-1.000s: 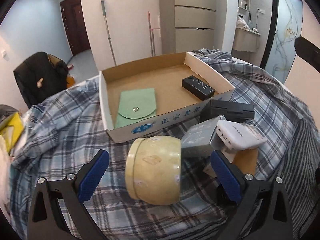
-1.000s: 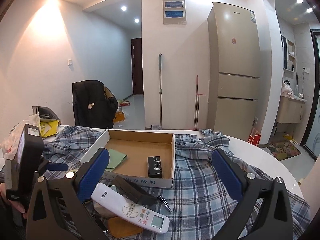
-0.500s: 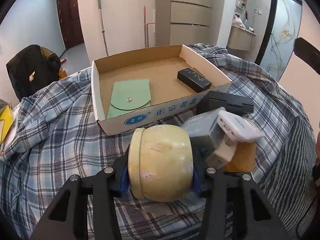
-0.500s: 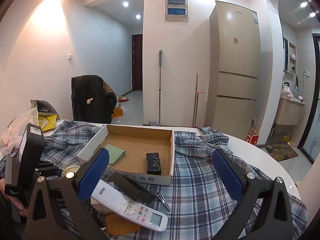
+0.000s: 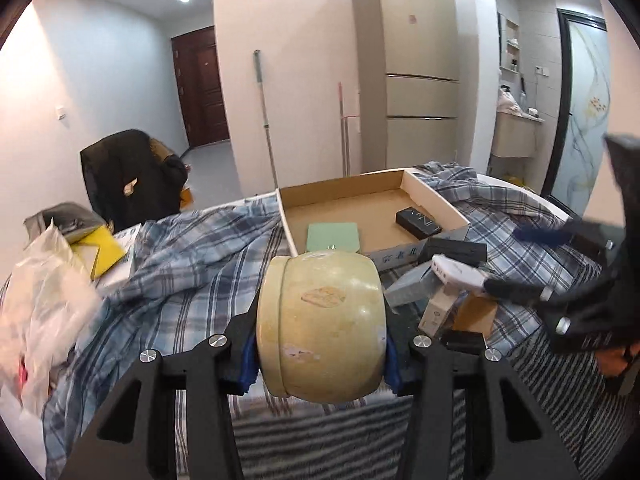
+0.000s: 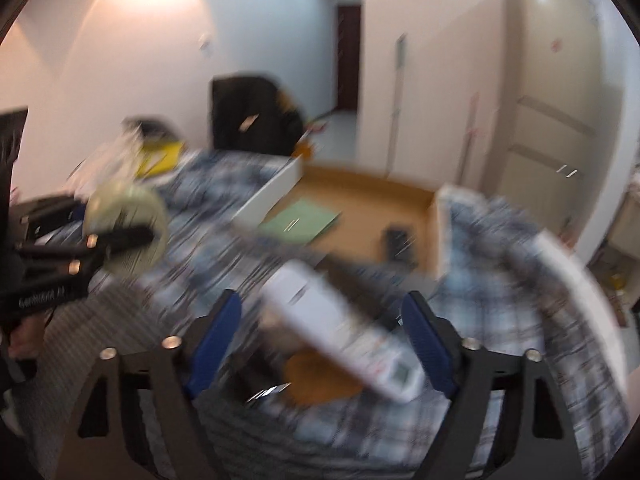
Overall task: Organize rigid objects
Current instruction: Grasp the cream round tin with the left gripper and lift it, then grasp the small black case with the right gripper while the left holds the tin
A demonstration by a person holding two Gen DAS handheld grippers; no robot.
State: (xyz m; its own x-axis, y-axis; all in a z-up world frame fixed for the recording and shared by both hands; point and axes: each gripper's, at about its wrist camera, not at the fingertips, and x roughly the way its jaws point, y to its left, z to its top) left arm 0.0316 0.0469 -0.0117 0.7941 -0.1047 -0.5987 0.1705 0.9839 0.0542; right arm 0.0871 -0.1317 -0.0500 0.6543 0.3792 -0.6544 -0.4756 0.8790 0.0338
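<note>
Here, the right wrist view is smeared by blur, so I can barely make out the white remote control (image 6: 340, 328) lying between my right gripper (image 6: 320, 336)'s wide-spread fingers. My left gripper (image 5: 318, 346) clamps one cream ceramic jar (image 5: 320, 324) on its side, raised above the plaid cloth (image 5: 192, 276). The jar hides the near edge of one cardboard box (image 5: 434, 200), which holds one green pouch (image 5: 333, 236) and one black case (image 5: 418, 222).
</note>
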